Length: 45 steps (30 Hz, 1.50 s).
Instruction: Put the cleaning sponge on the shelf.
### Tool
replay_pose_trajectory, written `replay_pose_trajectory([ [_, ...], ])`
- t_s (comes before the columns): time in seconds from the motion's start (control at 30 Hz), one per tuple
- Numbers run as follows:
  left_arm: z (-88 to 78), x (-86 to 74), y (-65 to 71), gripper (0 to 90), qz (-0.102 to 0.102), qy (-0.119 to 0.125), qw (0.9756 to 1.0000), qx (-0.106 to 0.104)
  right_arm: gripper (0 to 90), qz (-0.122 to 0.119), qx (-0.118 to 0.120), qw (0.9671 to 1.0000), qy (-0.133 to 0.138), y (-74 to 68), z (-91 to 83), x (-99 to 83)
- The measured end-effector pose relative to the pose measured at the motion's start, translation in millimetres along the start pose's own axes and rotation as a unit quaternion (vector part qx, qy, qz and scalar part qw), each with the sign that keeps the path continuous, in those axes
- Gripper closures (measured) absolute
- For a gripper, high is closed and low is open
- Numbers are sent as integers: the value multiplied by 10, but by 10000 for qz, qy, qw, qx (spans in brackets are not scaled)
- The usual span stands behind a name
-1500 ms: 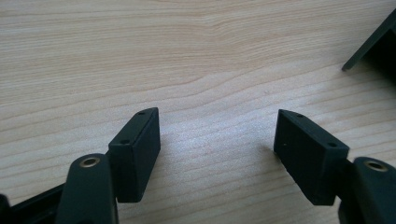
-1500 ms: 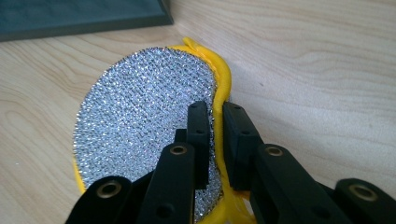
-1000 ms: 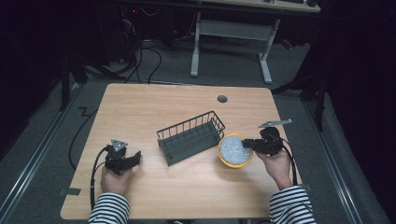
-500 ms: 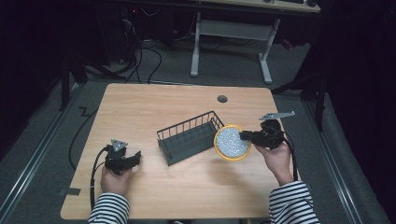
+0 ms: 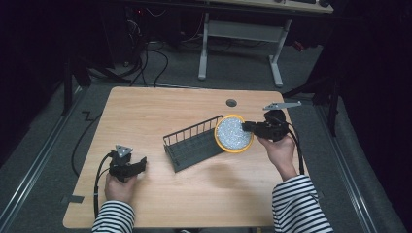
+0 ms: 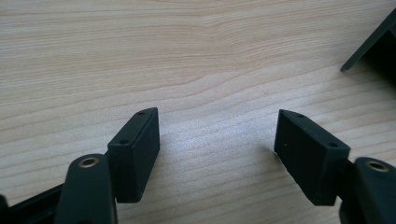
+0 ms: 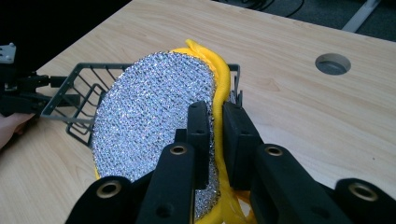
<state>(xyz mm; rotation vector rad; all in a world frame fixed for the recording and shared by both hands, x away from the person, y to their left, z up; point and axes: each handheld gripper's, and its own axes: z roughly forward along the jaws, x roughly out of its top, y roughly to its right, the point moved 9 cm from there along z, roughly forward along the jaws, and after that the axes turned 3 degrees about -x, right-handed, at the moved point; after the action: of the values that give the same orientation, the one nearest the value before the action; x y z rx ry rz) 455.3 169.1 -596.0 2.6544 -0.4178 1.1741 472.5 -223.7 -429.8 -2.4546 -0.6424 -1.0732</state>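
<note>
The right gripper [image 5: 248,127] is clamped on the edge of a round scouring pad [image 5: 233,133], yellow at the rim and silver mesh on its face; in the right gripper view the two black jaws pinch the yellow border [image 7: 217,100] between them, with the mesh face [image 7: 154,116] turned to the jaws' left. In the high view the pad hangs clear of the table [image 5: 155,109], tilted up on edge, and it sits right at the 3 o'clock end of the wire basket [image 5: 192,144], overlapping the basket's end wall. That is the relation the next move seems to turn on: from the pad, the basket's open trough lies toward 8 o'clock, and the basket's long axis runs from about 8 o'clock to 2 o'clock across the table. The pad's flat disc stands roughly crosswise to that axis, so I judge it would need to travel a short way toward 8 o'clock and come down to land inside the wires rather than on the rim. The right hand [image 5: 277,150] is plainly the nearer one, since its tool is touching distance from the basket. The left gripper [image 5: 130,166] rests near the table's 7 o'clock corner, well apart from the basket's near end, its jaws standing wide apart over bare wood in the left gripper view, holding nothing.
</note>
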Motion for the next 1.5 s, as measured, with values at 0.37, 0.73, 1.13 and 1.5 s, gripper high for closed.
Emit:
replay_pose_trajectory([
  [0.37,0,0,0,315,-2,2,10000,-7,820,-10,-83,9999,58,-70,280,275],
  [0.73,0,0,0,314,-6,3,10000,-10,818,40,-60,10000,16,-147,588,407],
  [1.13,0,0,0,313,-6,3,10000,-13,817,38,-116,9999,-94,-182,843,426],
  [1.5,0,0,1,312,1,1,10000,-13,813,-74,-220,9995,-208,-181,1010,370],
])
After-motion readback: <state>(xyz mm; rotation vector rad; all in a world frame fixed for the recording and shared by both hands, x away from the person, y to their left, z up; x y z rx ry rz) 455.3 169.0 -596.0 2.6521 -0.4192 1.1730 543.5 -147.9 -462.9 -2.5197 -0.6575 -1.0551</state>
